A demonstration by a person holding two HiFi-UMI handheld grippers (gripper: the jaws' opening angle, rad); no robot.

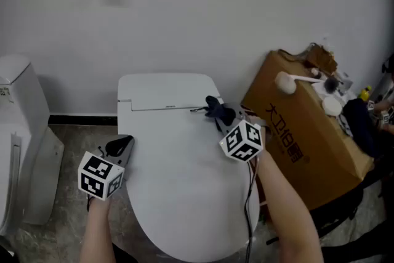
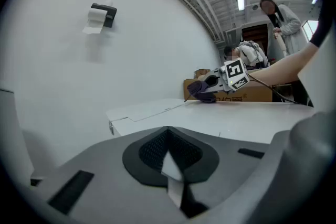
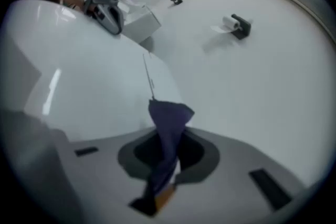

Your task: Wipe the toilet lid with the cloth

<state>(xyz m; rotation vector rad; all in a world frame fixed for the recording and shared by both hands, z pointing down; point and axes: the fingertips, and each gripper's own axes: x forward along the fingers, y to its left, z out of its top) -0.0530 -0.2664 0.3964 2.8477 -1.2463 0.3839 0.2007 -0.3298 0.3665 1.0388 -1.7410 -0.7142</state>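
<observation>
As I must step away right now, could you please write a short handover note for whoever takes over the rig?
The left hand-held gripper is shut and empty, beside the left edge of the toilet lid.
The right hand-held gripper is shut on the dark blue cloth, at the lid's rear right, near the hinge.
The lid is closed.
Done: the cloth is gripped and at the lid.
Left: wiping the lid; how much is already wiped cannot be told.

The head view looks steeply down on the toilet lid (image 1: 184, 175) from above both claws. The left gripper view, low at the lid's edge, faces across it to the right gripper (image 2: 200, 87). The right gripper view, close behind its pinched cloth (image 3: 167, 128), faces back at the left gripper (image 3: 112, 24). All three share the lid.
</observation>
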